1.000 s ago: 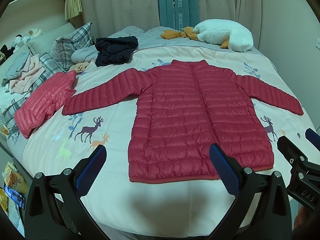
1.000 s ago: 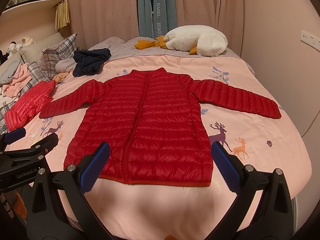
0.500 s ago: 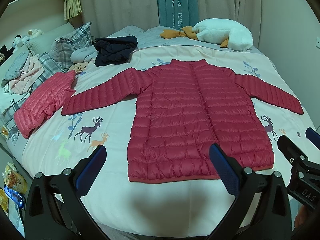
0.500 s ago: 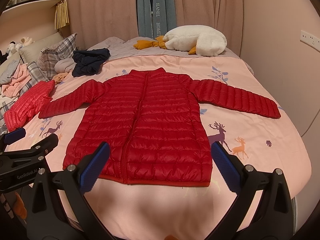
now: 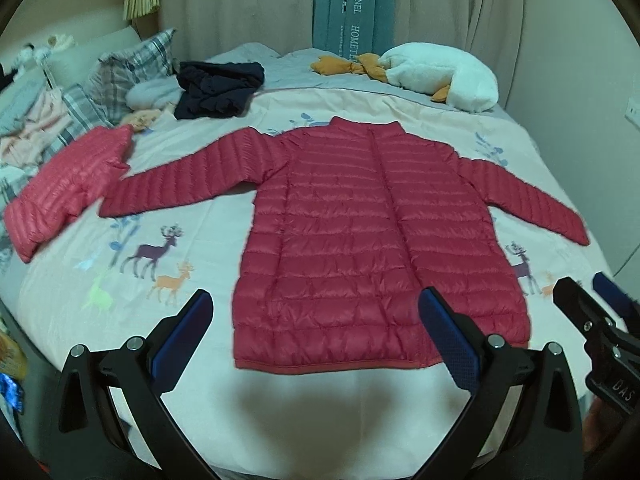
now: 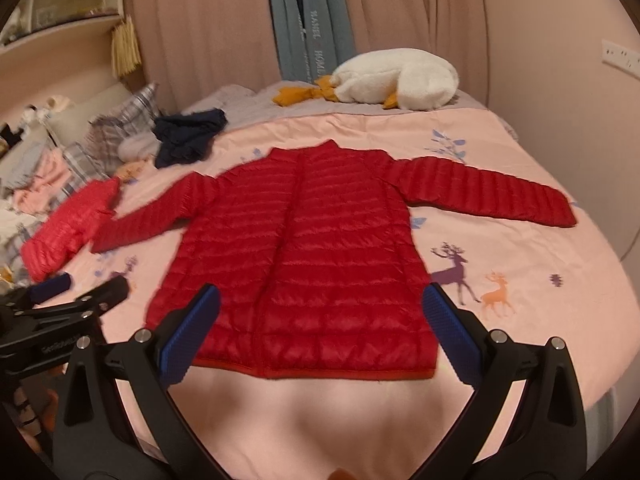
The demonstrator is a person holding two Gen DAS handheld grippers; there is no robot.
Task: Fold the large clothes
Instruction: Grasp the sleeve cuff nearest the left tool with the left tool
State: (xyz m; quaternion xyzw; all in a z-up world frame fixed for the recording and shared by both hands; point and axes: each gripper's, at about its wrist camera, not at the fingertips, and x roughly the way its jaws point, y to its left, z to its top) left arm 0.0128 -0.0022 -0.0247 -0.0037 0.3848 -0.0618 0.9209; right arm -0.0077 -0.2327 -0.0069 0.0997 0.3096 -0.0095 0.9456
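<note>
Down jacket point(image 5: 372, 240), one red quilted piece, lies flat on the bed point(image 5: 320, 396) just ahead of both jaws, sleeves spread. It looks light, puffy and slippery, so pinching a sleeve cuff or hem corner seems wisest. Left gripper point(image 5: 316, 334) and right gripper point(image 6: 320, 332), two in all, gape wide, empty.

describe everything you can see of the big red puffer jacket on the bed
The red puffer jacket is quilted in horizontal bands of slightly shiny fabric, with a short stand collar and a closed centre front. It lies flat and face up on the deer-print bedspread, both sleeves spread outward, hem toward the cameras. Neither gripper touches it. Its left-view sleeve cuff ends beside a folded pink jacket.
</note>
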